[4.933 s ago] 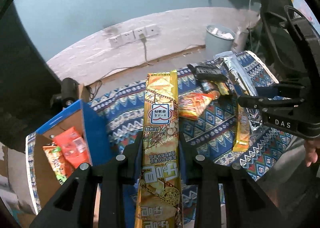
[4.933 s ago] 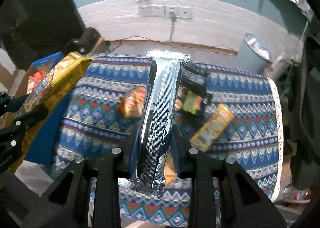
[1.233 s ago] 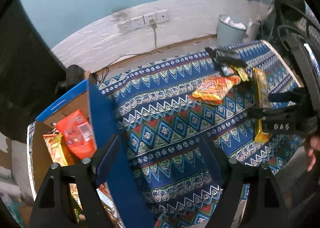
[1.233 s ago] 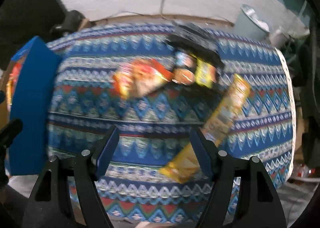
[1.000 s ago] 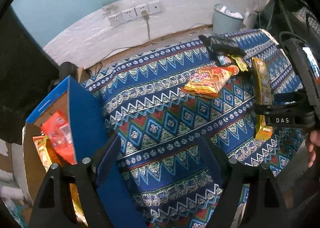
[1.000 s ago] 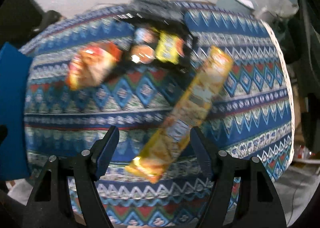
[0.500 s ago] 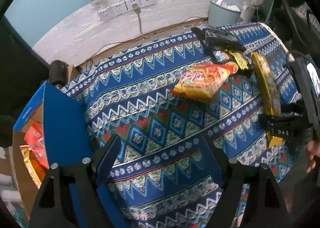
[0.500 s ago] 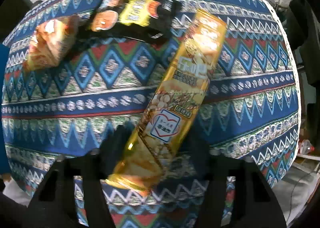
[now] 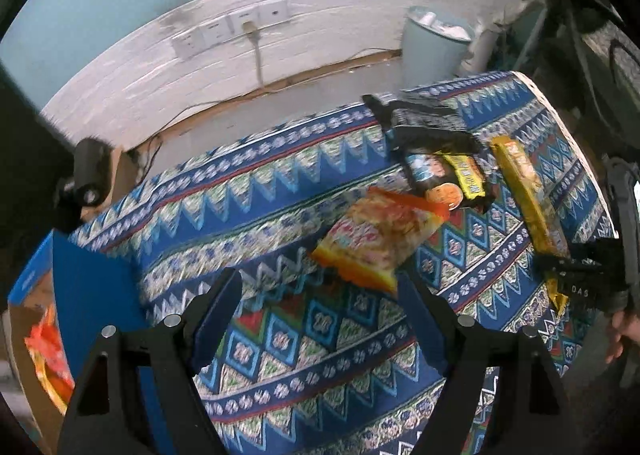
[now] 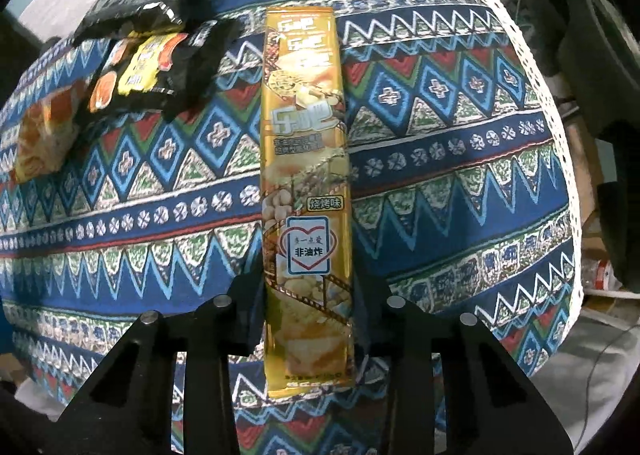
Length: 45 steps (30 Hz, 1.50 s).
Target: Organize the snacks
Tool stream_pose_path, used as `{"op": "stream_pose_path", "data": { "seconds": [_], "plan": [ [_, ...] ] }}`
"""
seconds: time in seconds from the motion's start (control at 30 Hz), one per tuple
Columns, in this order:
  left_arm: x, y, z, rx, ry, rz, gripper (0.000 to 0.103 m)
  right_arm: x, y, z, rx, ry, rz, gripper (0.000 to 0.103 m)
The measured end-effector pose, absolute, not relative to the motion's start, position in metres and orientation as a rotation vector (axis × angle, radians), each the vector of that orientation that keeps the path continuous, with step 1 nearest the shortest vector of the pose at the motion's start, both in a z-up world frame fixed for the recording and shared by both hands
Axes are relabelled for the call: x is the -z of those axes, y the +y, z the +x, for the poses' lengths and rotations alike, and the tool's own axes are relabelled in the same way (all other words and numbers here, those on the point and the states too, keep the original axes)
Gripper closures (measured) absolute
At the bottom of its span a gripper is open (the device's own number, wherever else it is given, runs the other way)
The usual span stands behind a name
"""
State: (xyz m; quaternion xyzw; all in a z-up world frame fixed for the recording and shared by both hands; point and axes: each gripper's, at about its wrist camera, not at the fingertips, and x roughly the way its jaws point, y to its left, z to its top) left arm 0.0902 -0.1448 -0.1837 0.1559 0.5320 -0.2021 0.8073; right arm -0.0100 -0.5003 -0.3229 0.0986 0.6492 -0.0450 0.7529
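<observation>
A long gold snack pack (image 10: 306, 183) lies flat on the patterned blue cloth (image 10: 440, 159). My right gripper (image 10: 308, 287) points down over its near end. Its jaws are closing, and the pads meet both long edges of the pack. In the left wrist view the same gold pack (image 9: 528, 199) runs under my right gripper (image 9: 576, 275). My left gripper (image 9: 318, 287) hangs open and holds nothing, with an orange snack bag (image 9: 380, 239) just beyond its tips. Black snack packs (image 9: 440, 171) lie further back. A blue cardboard box (image 9: 92, 295) at the left holds orange packs (image 9: 44, 339).
A pale bin (image 9: 436, 43) stands on the floor behind the table, below wall sockets (image 9: 232, 27). A black device (image 9: 86, 179) sits at the table's far left corner. The cloth's white lace edge (image 10: 552, 127) marks the right side. A hand (image 9: 620, 339) shows at the right.
My right gripper came down over the gold pack and its jaws narrowed onto it. My left gripper moved right, away from the box and toward the orange bag.
</observation>
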Motion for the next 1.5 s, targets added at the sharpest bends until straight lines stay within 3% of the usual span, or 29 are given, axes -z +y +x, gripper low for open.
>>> {"op": "stream_pose_path", "data": {
  "seconds": [0.1, 0.17, 0.2, 0.73, 0.9, 1.03, 1.27, 1.5],
  "plan": [
    [0.187, -0.158, 0.093, 0.475, 1.132, 0.370, 0.021, 0.319, -0.515, -0.004, 0.064, 1.397, 0.273, 0.059],
    [0.192, -0.167, 0.094, 0.506, 1.138, 0.390, 0.017, 0.317, -0.517, 0.000, 0.060, 1.375, 0.253, 0.045],
    [0.195, -0.171, 0.095, 0.516, 1.144, 0.396, 0.015, 0.316, -0.514, 0.006, 0.060, 1.370, 0.237, 0.043],
    [0.251, -0.210, 0.112, 0.537, 1.271, 0.450, 0.015, 0.339, -0.474, 0.056, 0.072, 1.296, 0.114, 0.043],
    [0.254, -0.208, 0.111, 0.525, 1.241, 0.461, 0.016, 0.342, -0.480, 0.059, 0.080, 1.261, 0.122, 0.056],
    [0.251, -0.204, 0.108, 0.513, 1.224, 0.436, 0.040, 0.338, -0.485, 0.052, 0.078, 1.237, 0.109, 0.072],
    [0.238, -0.209, 0.079, 0.537, 1.150, 0.502, 0.053, 0.322, -0.486, 0.036, 0.080, 1.246, 0.105, 0.073],
    [0.224, -0.207, 0.060, 0.528, 1.133, 0.507, 0.055, 0.298, -0.480, 0.020, 0.082, 1.229, 0.122, 0.073]
  ]
}}
